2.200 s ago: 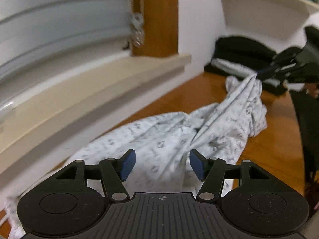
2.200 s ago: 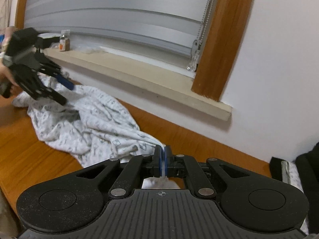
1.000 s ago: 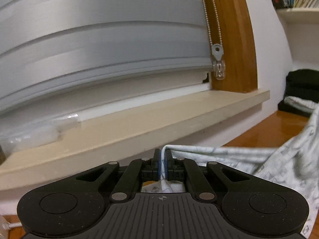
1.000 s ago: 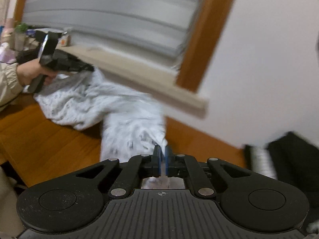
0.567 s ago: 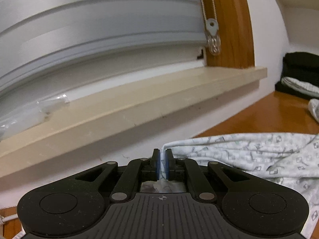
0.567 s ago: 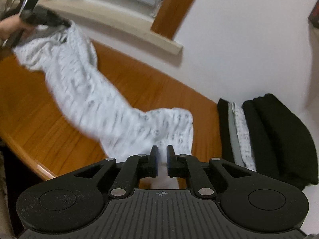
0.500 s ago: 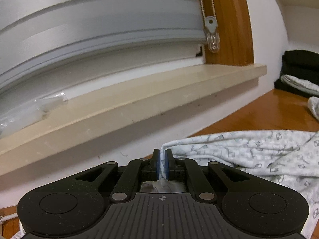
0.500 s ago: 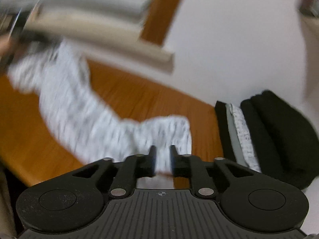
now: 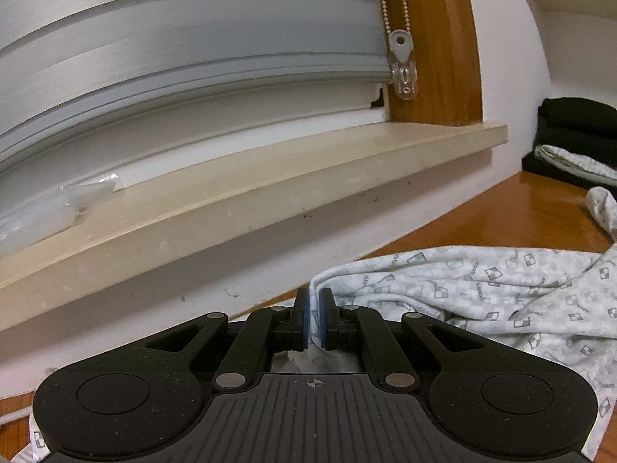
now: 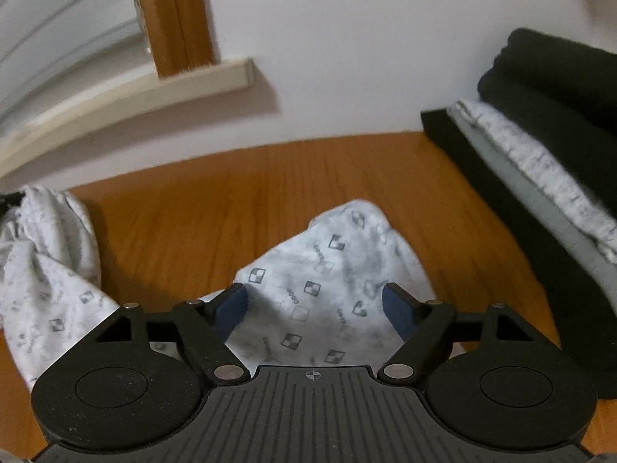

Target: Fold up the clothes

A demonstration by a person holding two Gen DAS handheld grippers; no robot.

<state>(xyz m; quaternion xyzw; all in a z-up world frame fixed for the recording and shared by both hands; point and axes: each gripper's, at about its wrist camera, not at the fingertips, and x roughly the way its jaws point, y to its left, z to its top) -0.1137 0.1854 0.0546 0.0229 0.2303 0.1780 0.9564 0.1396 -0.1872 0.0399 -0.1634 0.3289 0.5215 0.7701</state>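
- Left wrist view, closest in: the left gripper [image 9: 314, 318] has its jaws pressed together on a fold of the patterned white garment [image 9: 482, 289], pinching the cloth between the blue pads.
- From that pinch the garment trails off to the right across the wooden counter [image 9: 540, 216], rumpled and lying flat.
- Right wrist view, closest in: the right gripper [image 10: 318, 306] has its jaws spread wide and grips nothing; one end of the garment [image 10: 327, 281] lies on the counter [image 10: 231, 208] between and just beyond the blue pads.
- Off to the left, another bunched part of the same garment rests on the counter.
- Further back on the right, a stack of folded clothes [image 10: 540, 162] sits against the wall: black, grey and speckled white layers.
- Behind the left gripper run a pale windowsill [image 9: 270, 177], a clear plastic wrapper [image 9: 58, 208] lying on it, and lowered grey blinds [image 9: 193, 38].
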